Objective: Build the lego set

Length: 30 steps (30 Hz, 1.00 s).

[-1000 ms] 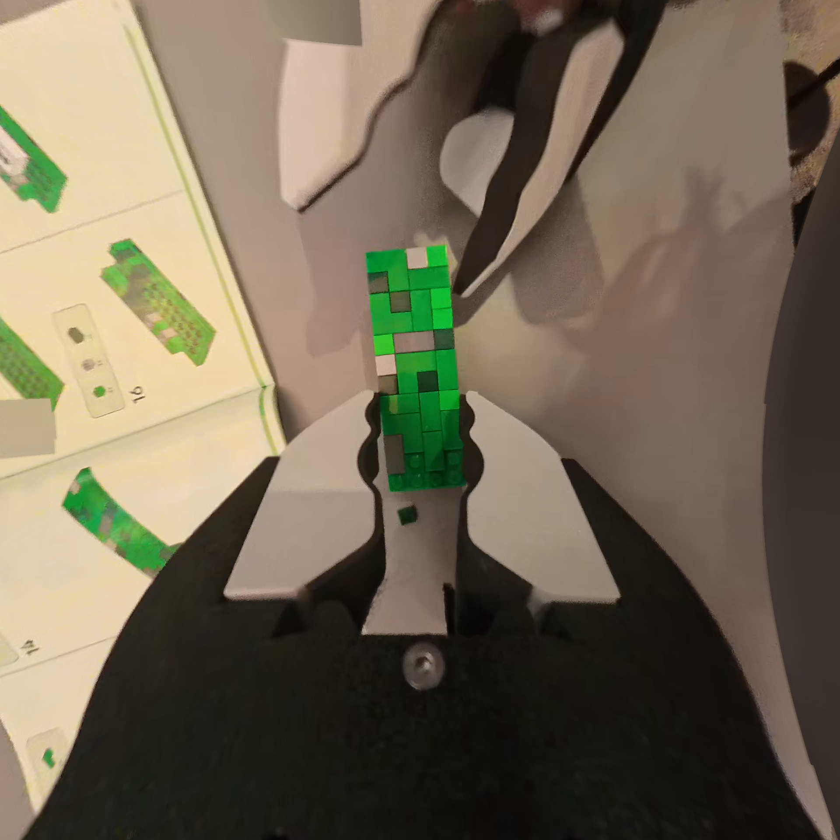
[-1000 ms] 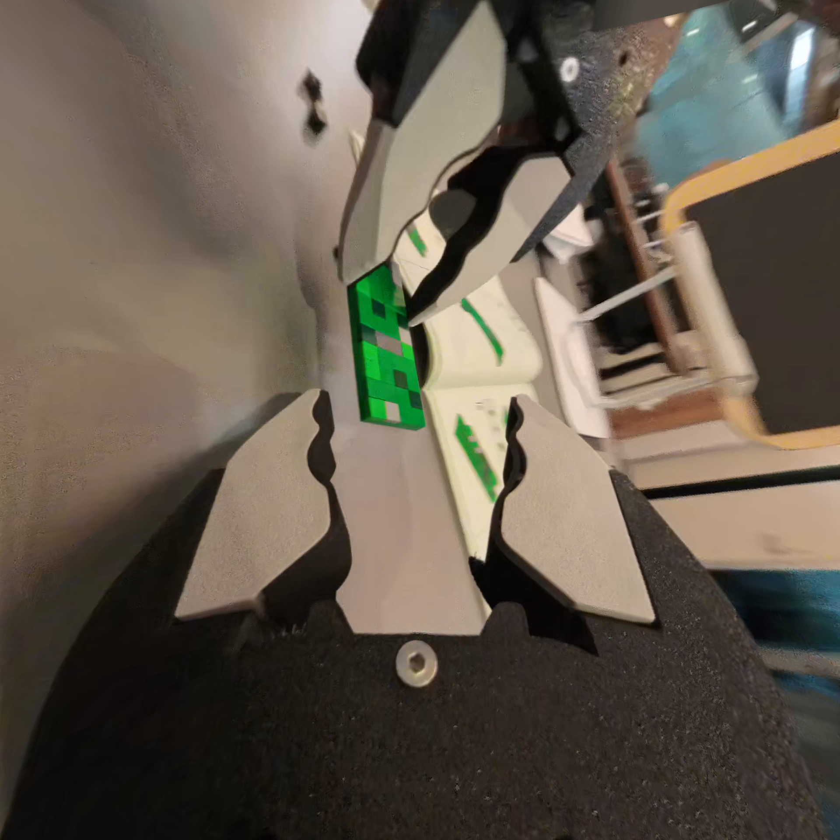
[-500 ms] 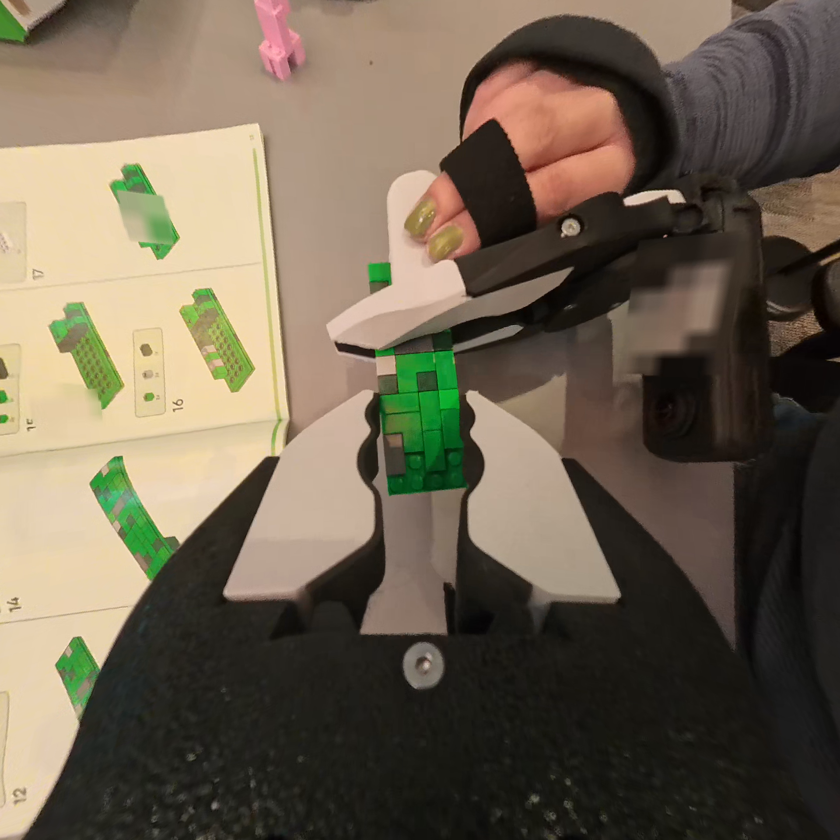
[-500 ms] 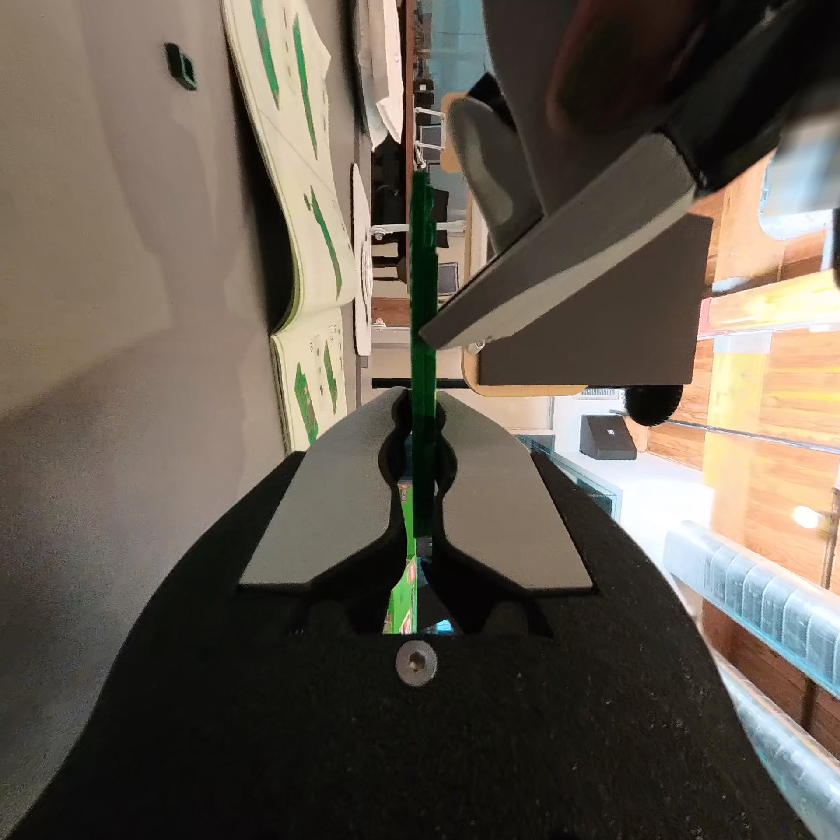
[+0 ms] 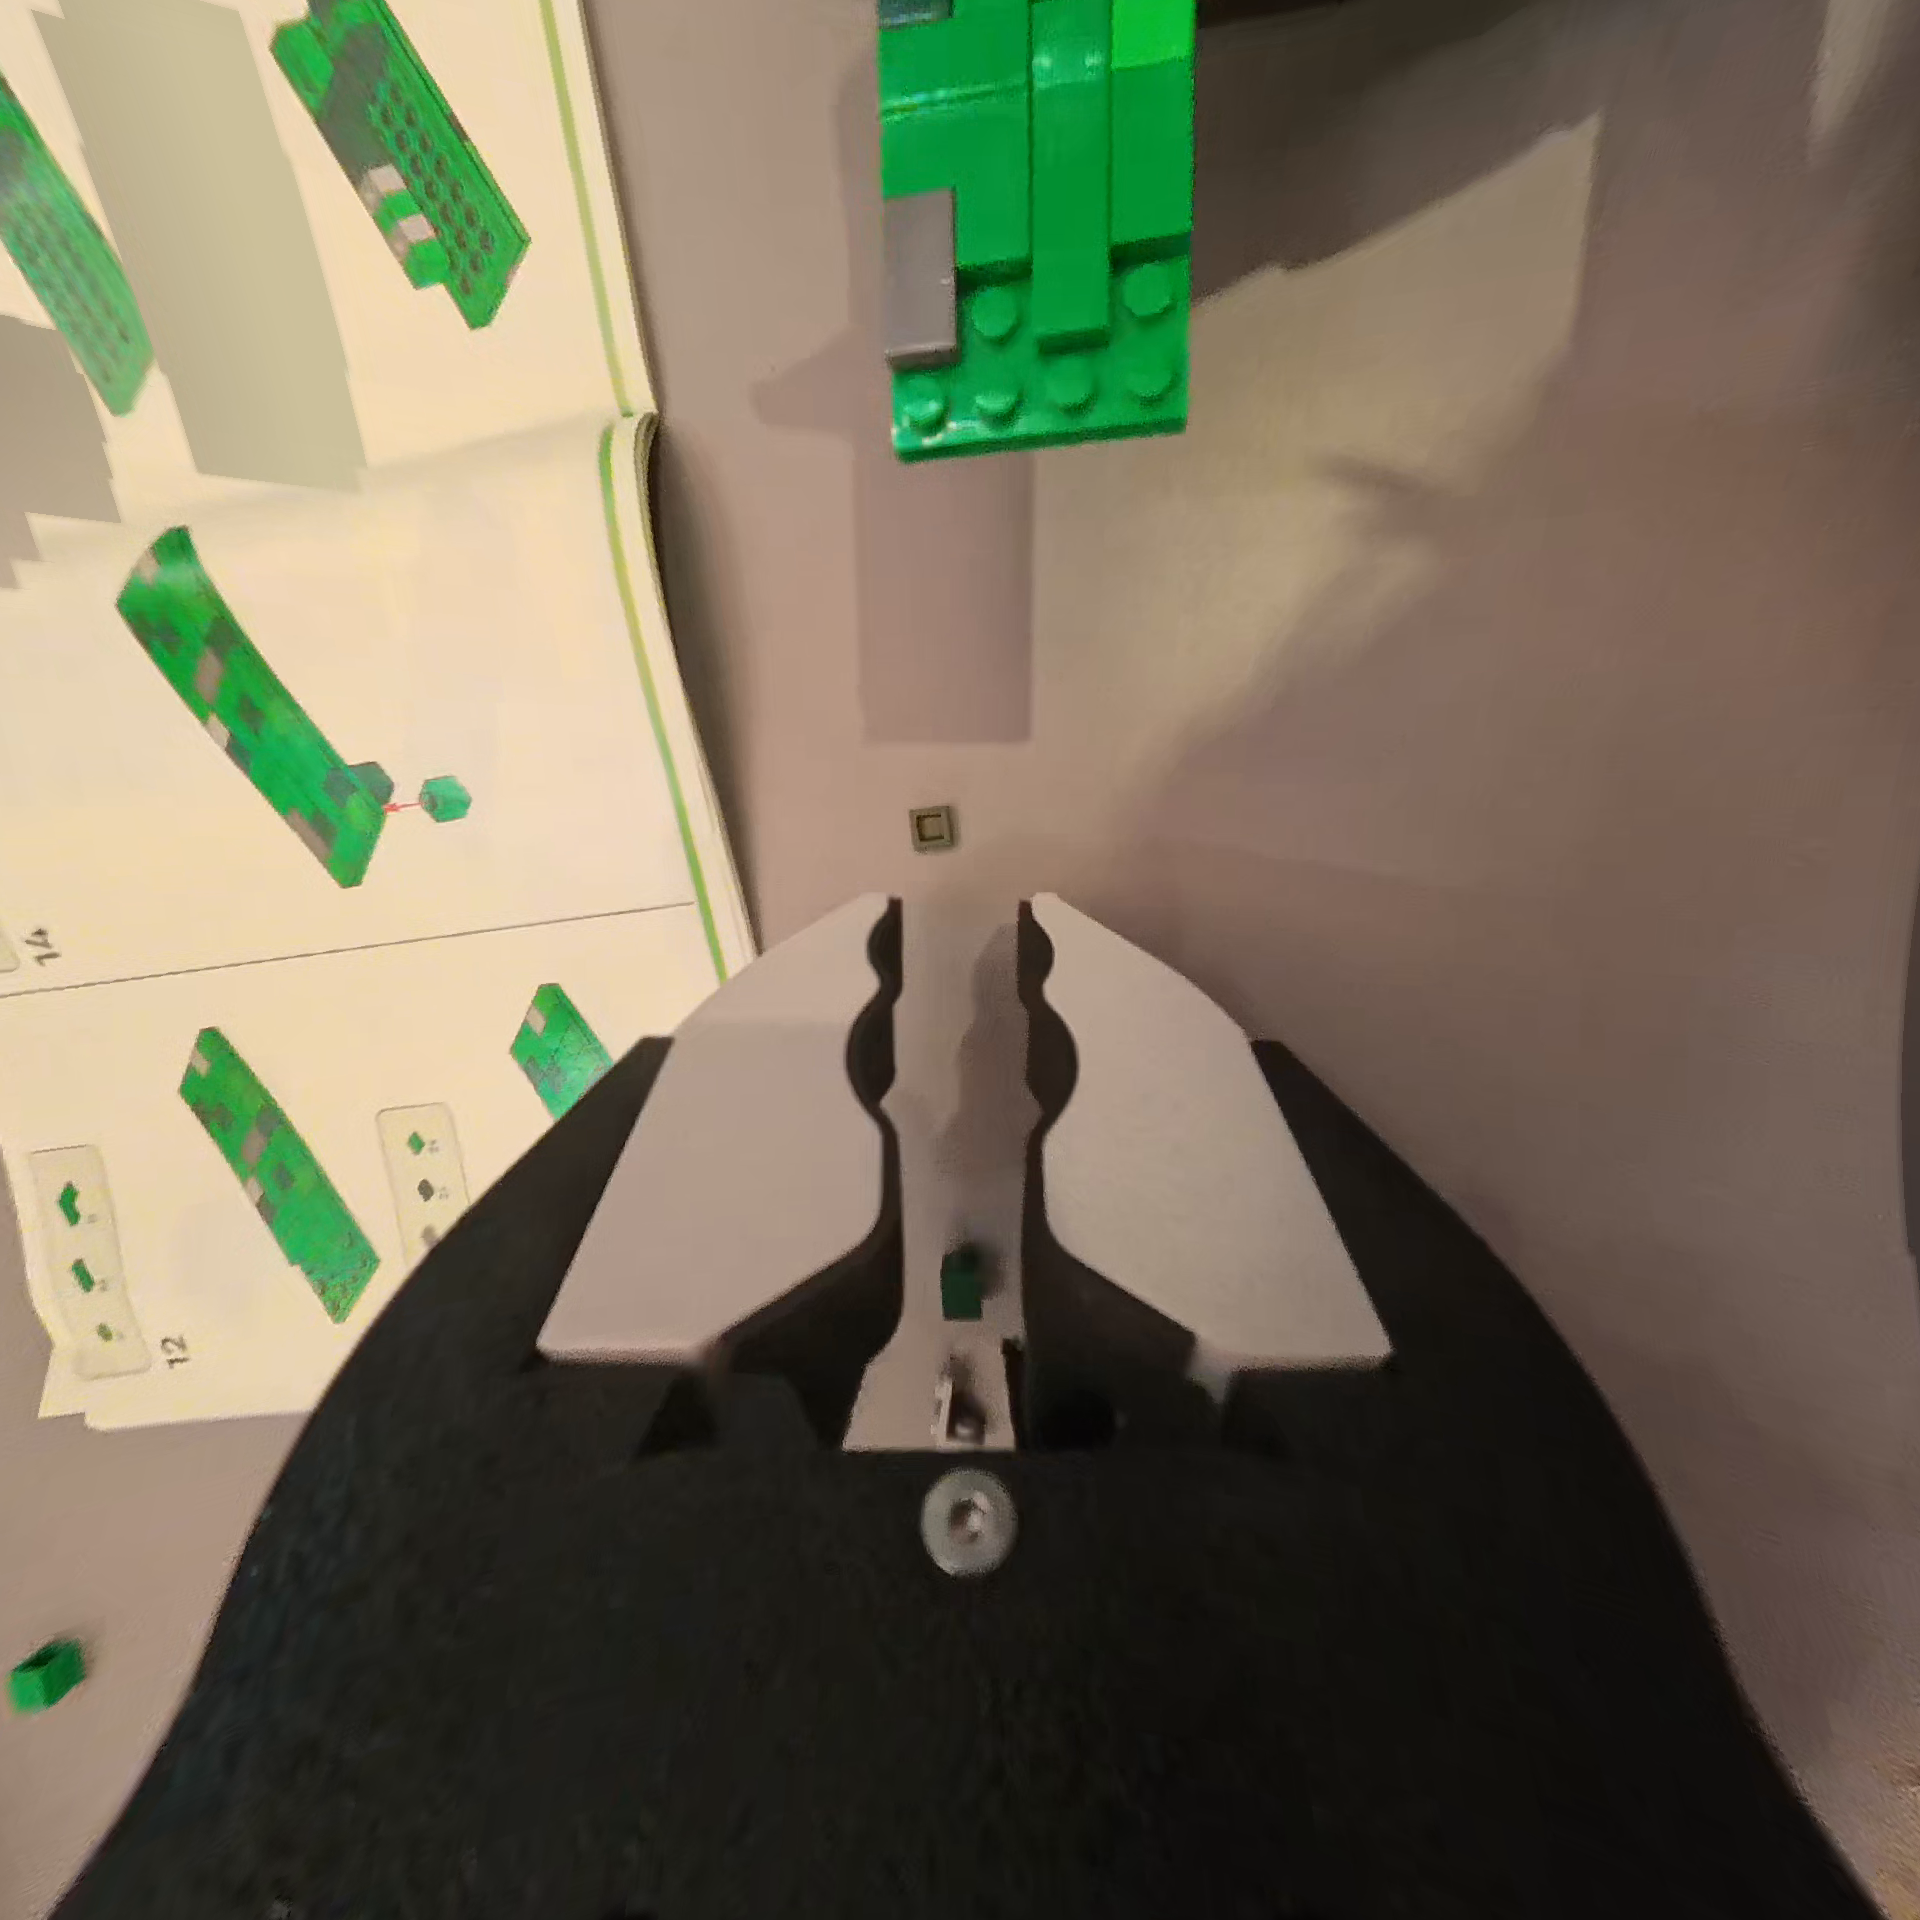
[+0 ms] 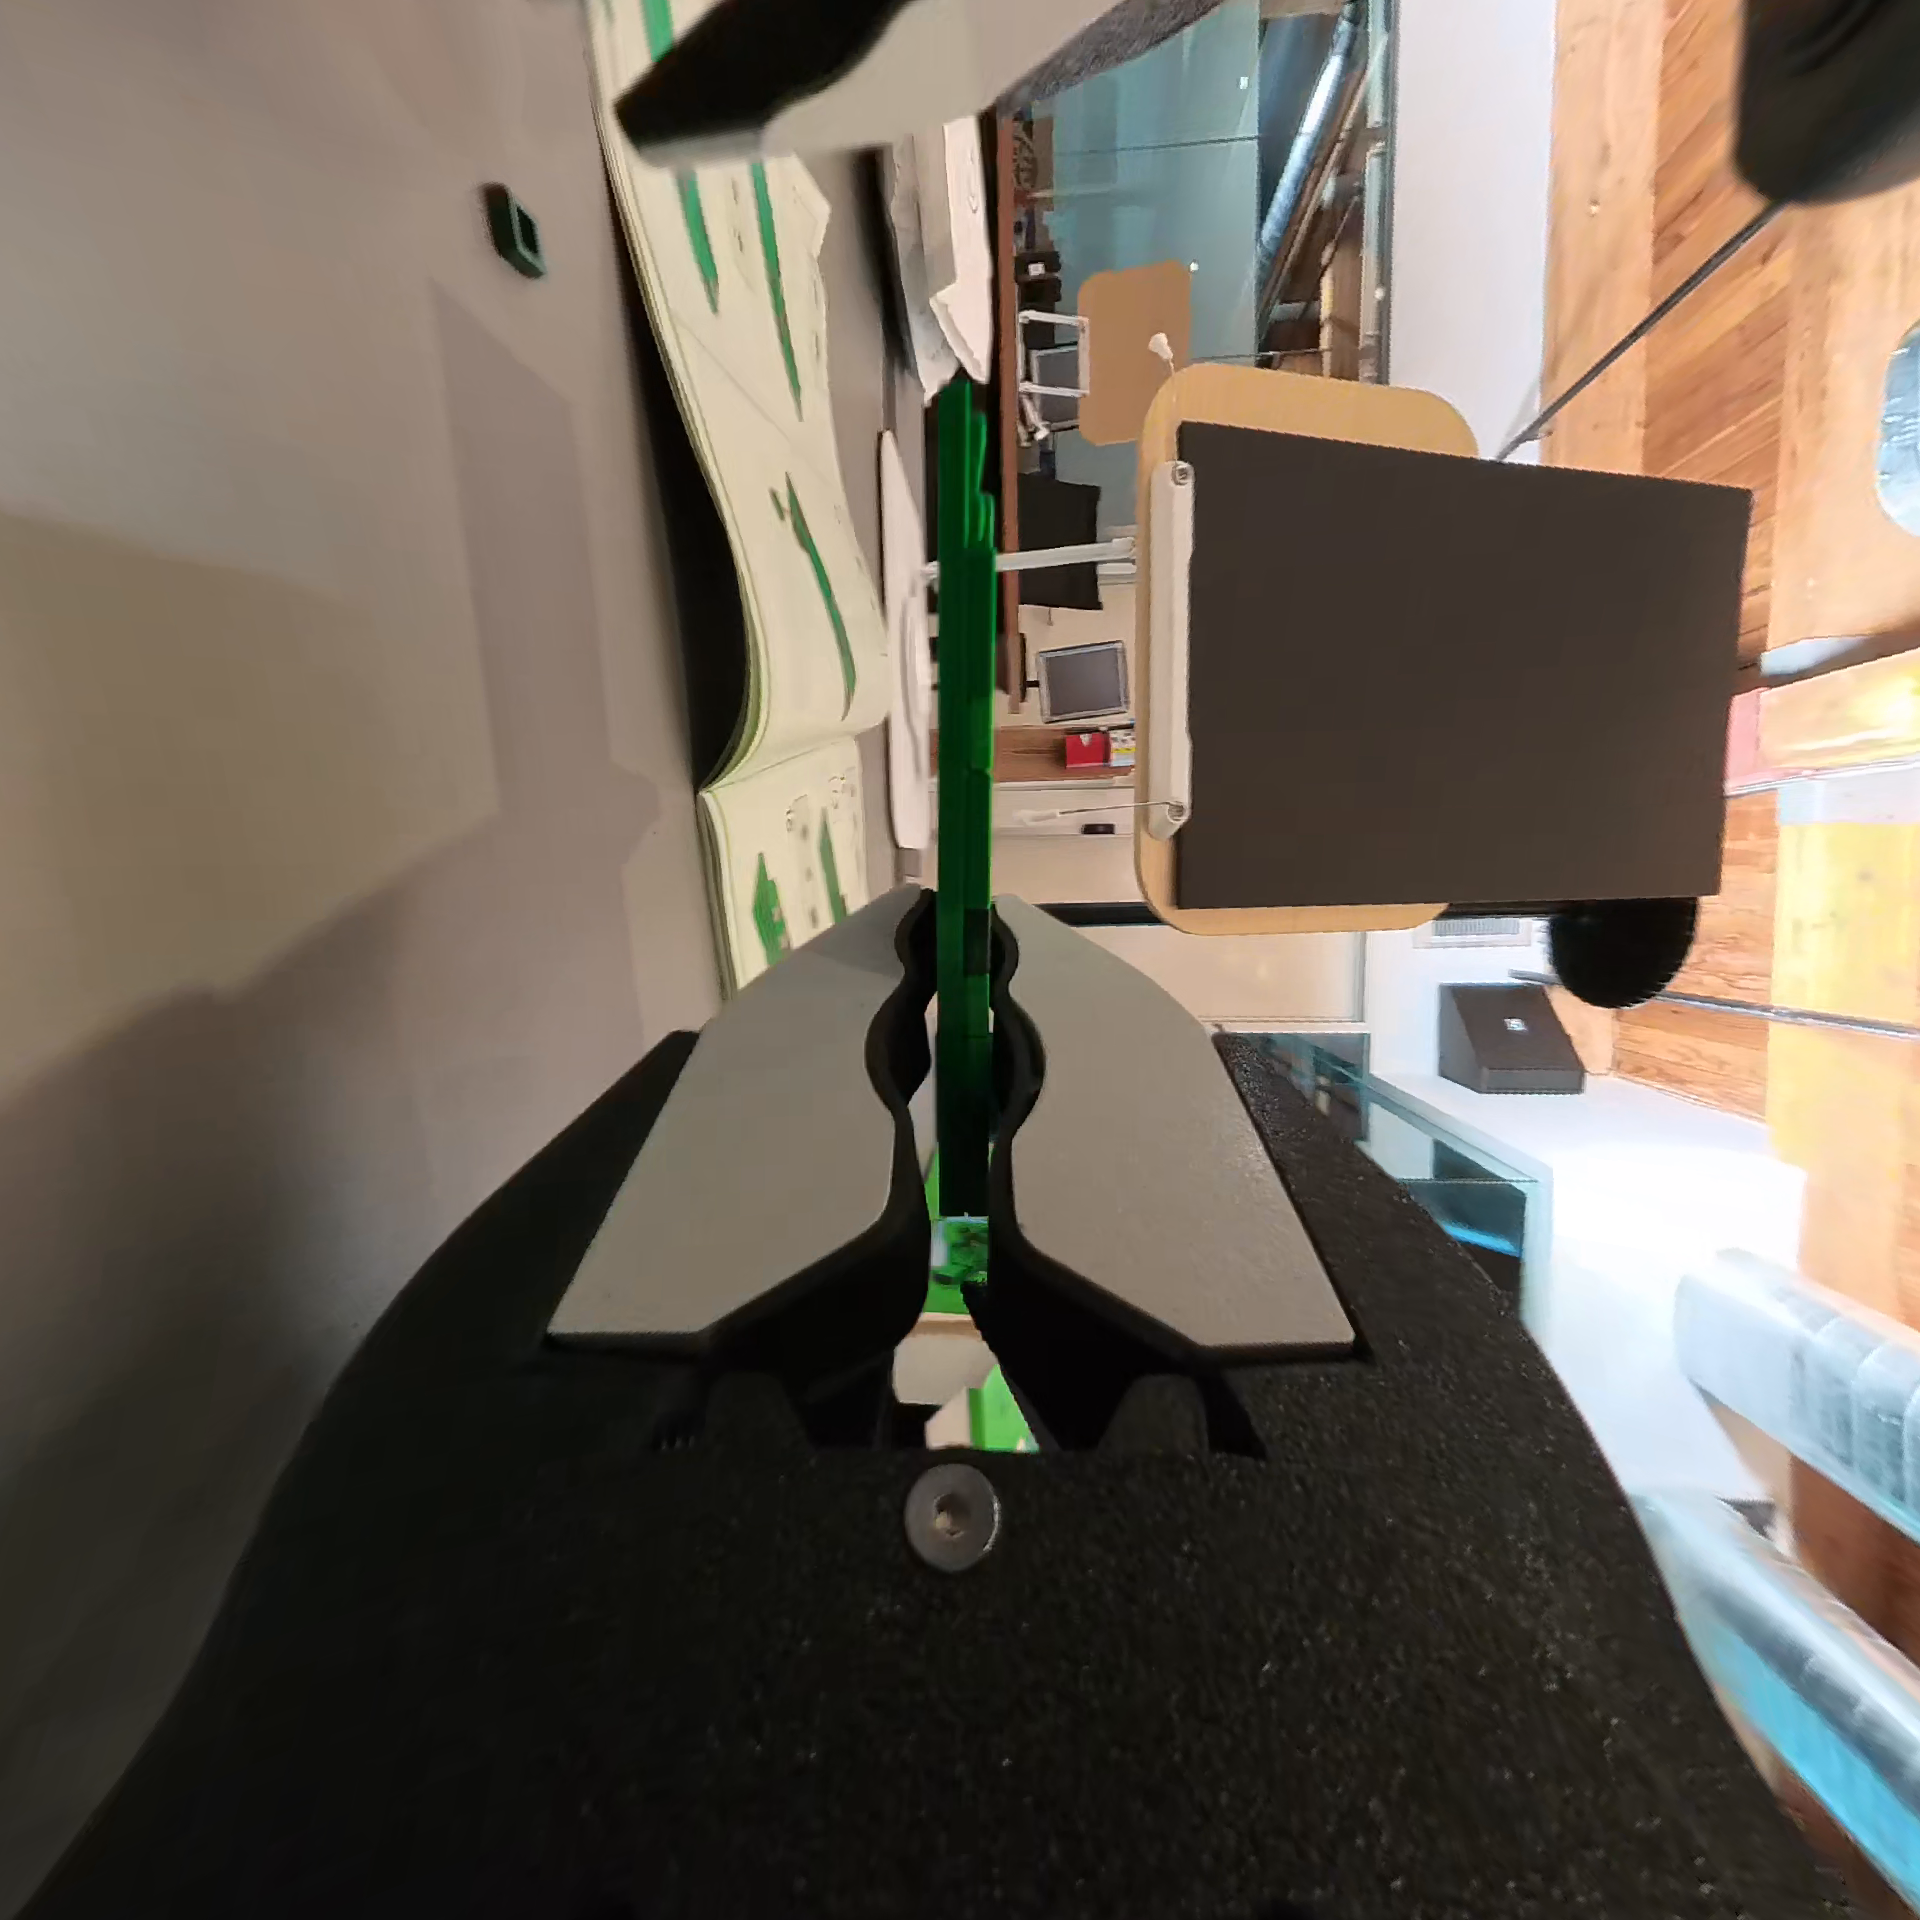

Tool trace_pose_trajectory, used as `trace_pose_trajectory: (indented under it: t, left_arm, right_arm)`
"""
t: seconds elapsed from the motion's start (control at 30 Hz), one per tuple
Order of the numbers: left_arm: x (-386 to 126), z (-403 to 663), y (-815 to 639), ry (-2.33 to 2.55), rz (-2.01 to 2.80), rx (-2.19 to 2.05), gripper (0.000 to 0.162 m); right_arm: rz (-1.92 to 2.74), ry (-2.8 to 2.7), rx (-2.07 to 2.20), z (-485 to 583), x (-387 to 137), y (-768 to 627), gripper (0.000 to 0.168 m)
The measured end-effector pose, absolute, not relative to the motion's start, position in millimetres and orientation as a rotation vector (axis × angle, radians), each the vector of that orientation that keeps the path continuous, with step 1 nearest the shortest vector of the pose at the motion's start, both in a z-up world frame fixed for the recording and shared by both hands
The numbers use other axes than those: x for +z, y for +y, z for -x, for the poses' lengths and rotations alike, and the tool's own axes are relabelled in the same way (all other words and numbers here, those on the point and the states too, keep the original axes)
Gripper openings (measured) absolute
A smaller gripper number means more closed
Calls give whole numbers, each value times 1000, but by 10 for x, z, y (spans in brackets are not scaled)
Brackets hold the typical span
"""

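- The grey table (image 5: 1455, 727) fills most of the left wrist view and the left half of the right wrist view, where it appears turned on its side.
- An open instruction booklet (image 5: 312, 623) covers the left side of the left wrist view, lying flat on the table; in the right wrist view it runs up the middle-left of the frame (image 6: 769, 499).
- A dark board with a pale wooden rim (image 6: 1455, 665) sits at right of centre in the right wrist view, off the table in the room behind.
- My right gripper (image 6: 961, 914) is clamped on the green lego panel (image 6: 961, 727), which I see edge-on, rising from my fingertips toward the upper middle of the frame.
- The same panel hangs at the top centre of the left wrist view (image 5: 1039, 239), studs showing along its lower edge and a grey tile at its left; it is clear of the table.
- My left gripper (image 5: 961, 909) holds nothing; its fingers stand apart with a narrow gap, below the panel and not touching it.
- A small green brick (image 5: 961, 1283) shows in the gap between my left fingers, low in the frame.
- Another green brick (image 5: 47, 1673) lies at the lower left edge of the left wrist view.
- A tiny square piece (image 5: 932, 828) lies on the table just above my left fingertips.
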<state>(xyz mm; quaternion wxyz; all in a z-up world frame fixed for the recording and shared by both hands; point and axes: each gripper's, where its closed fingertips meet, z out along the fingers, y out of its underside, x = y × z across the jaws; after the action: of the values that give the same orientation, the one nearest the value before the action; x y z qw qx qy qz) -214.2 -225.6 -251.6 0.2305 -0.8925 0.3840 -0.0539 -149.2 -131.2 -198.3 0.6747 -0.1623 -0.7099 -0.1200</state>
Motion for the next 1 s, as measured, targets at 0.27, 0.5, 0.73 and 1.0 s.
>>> trace_pose_trajectory:
  t: [0.27,0.5,0.73,1.0]
  left_arm:
    - [-2631,2101,-2146,1011,2498,-134,15]
    - [-2627,2109,-2173,1114,2499,-114,7]
    - [-2393,2346,-2200,1599,2295,294,7]
    - [-1999,2008,-1970,1137,2129,-160,6]
  right_arm:
    - [413,-1625,-236,1491,-2034,-1260,6]
    - [435,-1639,-220,1491,-2058,-1241,6]
    - [476,-1657,-202,1485,-2086,-1185,6]
    - [536,-1725,-93,1460,-2138,-1197,7]
